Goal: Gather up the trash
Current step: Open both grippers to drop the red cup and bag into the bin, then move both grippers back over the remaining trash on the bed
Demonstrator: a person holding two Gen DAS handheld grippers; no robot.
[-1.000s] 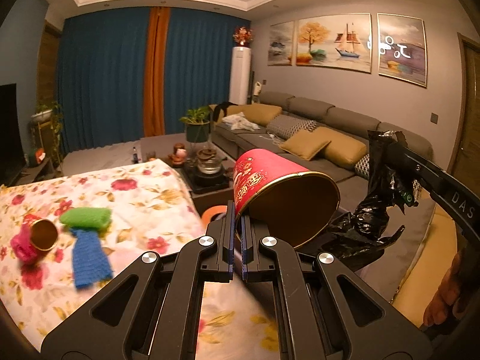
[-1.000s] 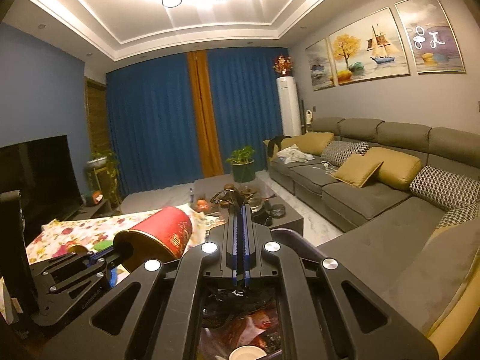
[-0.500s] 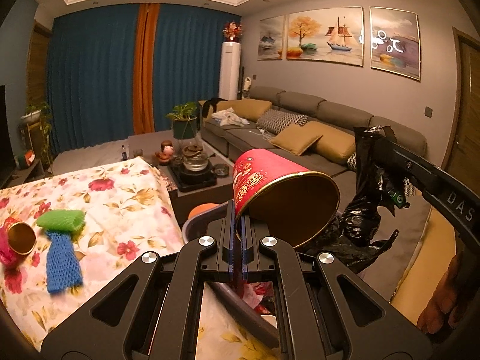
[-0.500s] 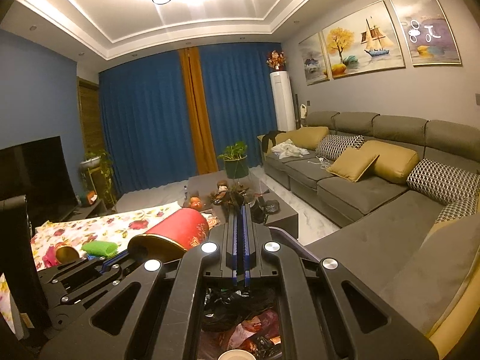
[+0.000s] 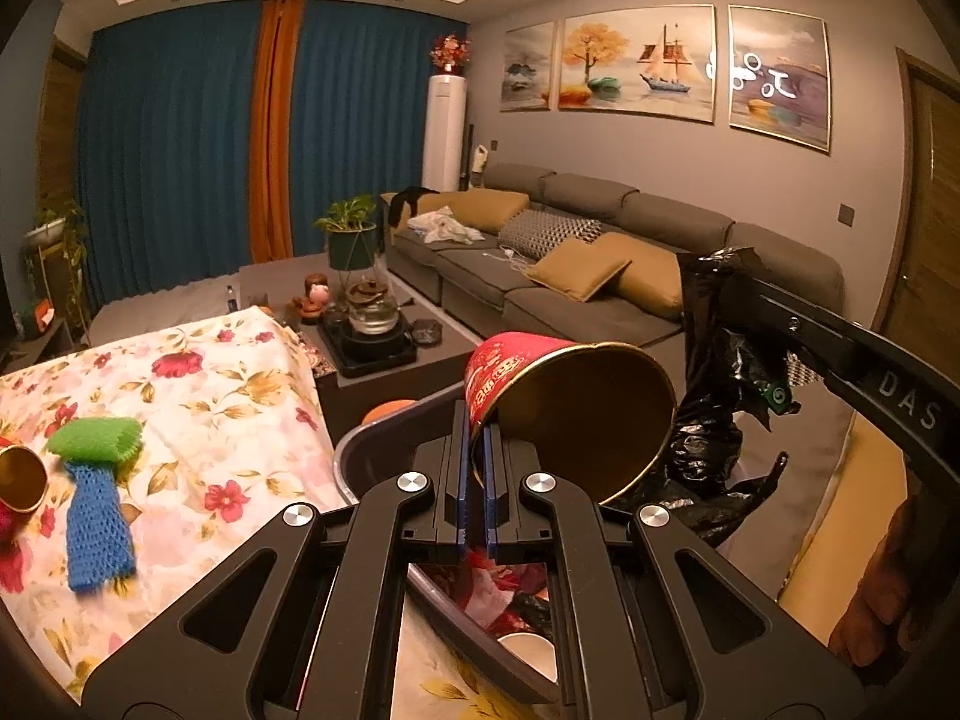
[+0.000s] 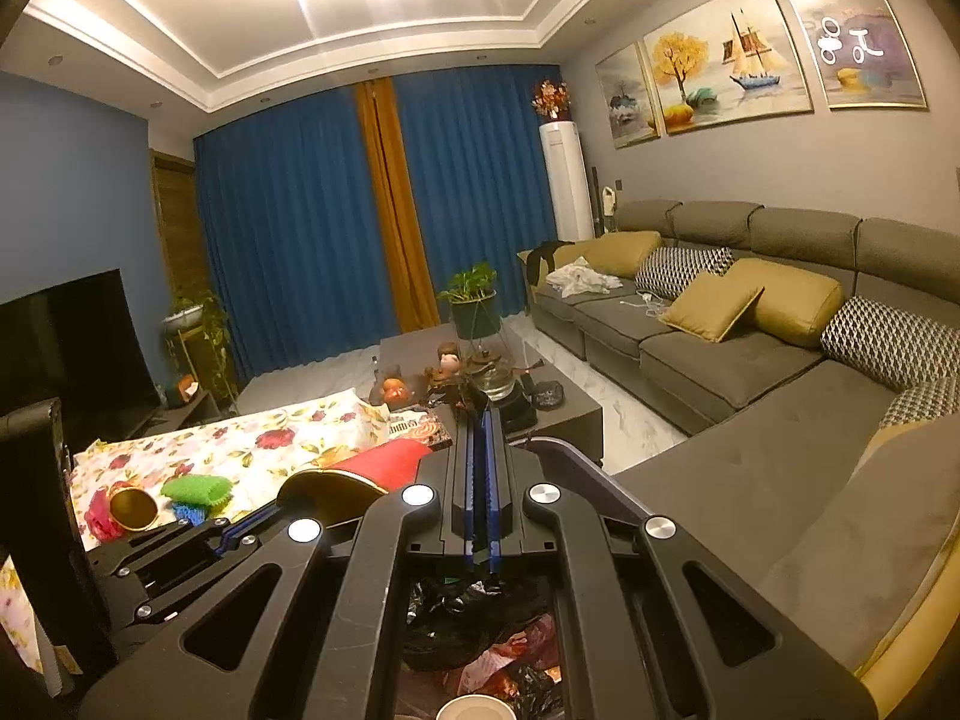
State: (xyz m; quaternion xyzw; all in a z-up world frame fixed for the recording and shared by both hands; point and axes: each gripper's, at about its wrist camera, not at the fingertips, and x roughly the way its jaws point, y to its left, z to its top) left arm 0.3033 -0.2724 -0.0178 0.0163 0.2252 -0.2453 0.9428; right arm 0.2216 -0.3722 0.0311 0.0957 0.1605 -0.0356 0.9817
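Cup [image 5: 564, 402] pinched by rim in left gripper [image 5: 474, 480], held over bin [image 5: 372, 450]; bag edge [image 5: 708, 360] clamped by right gripper [image 6: 483, 480]. Next, probably: rim released, cup dropped in.

A table covered with a cream cloth printed with red flowers and gold leaves [image 5: 198, 396] carries a bright green knitted scrubber [image 5: 96, 437] touching a blue mesh net sleeve [image 5: 96, 528]. Just beside them, at the cloth's left edge, lies a small gold-lined paper cup [image 5: 21, 477] on its side.
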